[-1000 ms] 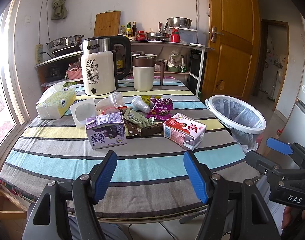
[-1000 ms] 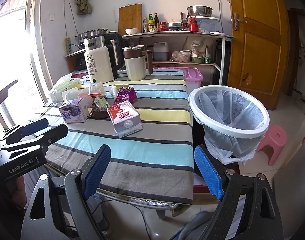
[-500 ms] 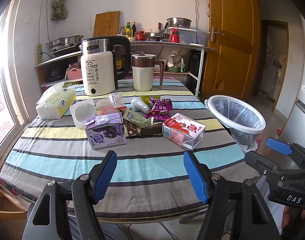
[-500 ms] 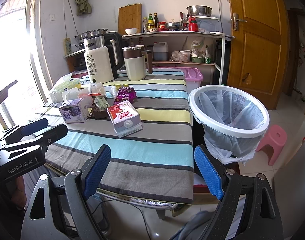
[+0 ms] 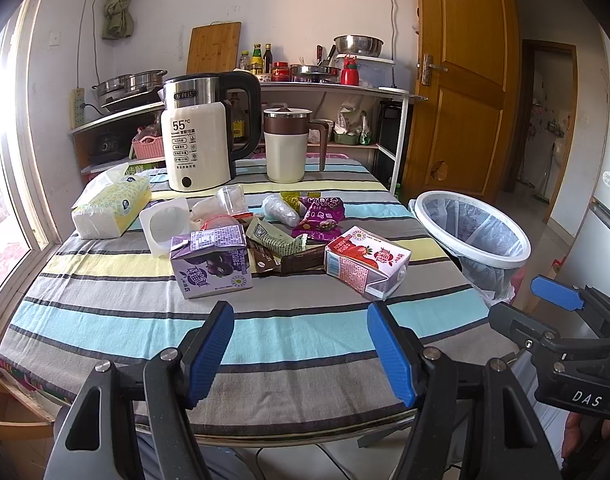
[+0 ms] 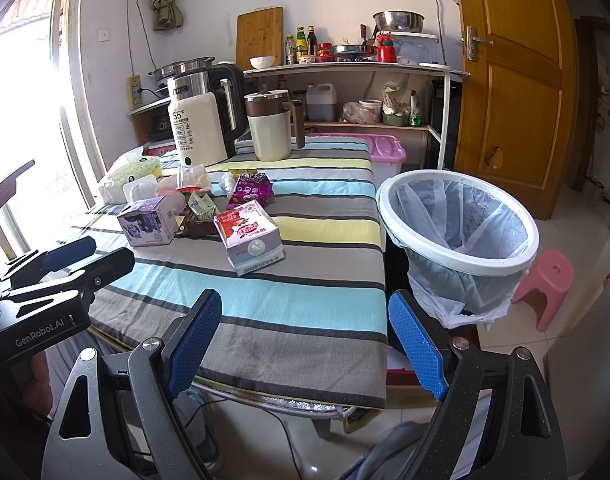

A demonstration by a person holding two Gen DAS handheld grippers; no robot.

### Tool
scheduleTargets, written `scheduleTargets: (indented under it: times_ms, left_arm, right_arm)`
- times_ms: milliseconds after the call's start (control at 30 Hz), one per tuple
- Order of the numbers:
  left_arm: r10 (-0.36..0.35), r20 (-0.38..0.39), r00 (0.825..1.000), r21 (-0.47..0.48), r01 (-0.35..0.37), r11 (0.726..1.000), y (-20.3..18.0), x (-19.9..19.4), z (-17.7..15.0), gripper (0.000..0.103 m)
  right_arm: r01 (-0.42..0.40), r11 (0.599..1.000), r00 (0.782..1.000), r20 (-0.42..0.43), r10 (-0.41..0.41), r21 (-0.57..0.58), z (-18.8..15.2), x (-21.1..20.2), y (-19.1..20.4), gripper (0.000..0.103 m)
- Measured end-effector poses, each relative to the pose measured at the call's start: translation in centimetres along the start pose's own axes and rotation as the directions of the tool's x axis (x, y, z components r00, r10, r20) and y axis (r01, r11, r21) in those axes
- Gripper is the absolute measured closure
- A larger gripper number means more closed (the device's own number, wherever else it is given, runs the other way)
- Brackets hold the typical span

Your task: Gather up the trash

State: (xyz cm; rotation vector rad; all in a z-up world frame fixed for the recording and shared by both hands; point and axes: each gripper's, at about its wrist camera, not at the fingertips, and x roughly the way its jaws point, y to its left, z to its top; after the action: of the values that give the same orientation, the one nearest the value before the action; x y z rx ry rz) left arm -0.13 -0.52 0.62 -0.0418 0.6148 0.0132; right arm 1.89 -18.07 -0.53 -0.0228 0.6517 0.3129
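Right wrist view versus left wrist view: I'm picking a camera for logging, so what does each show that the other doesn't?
Only the right wrist view shows the pink stool and pink lidded bin. Only the left wrist view shows the pink basket on the shelf. Both show the strawberry milk carton, purple carton, kettle and lined trash bin; both grippers, left gripper and right gripper, are open and empty.

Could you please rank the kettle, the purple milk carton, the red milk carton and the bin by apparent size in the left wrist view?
1. Bin, which looks slightly bigger than the kettle.
2. Kettle, farther from the camera, so its true rank is unsure.
3. Red milk carton and purple milk carton look alike; no ranking between them.
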Motion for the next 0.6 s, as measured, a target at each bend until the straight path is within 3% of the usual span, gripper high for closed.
scheduleTargets:
  times_ms: [367,600]
  left_arm:
    - [0.008,-0.019,1.0,-0.021,-0.008,1.0,1.1,1.0,0.1,0.034]
    - [0.056,-0.038,0.998,-0.034,-0.057,0.998,3.5,2.7,0.4,0.034]
  right_arm:
    - [-0.005,1.0,1.0,-0.01,0.005,-0.01,0.2,0.4,0.3,0.017]
    - [-0.039,0.999,0.999,-0.025,0.038,-0.037,1.2,2.4,1.1,0.017]
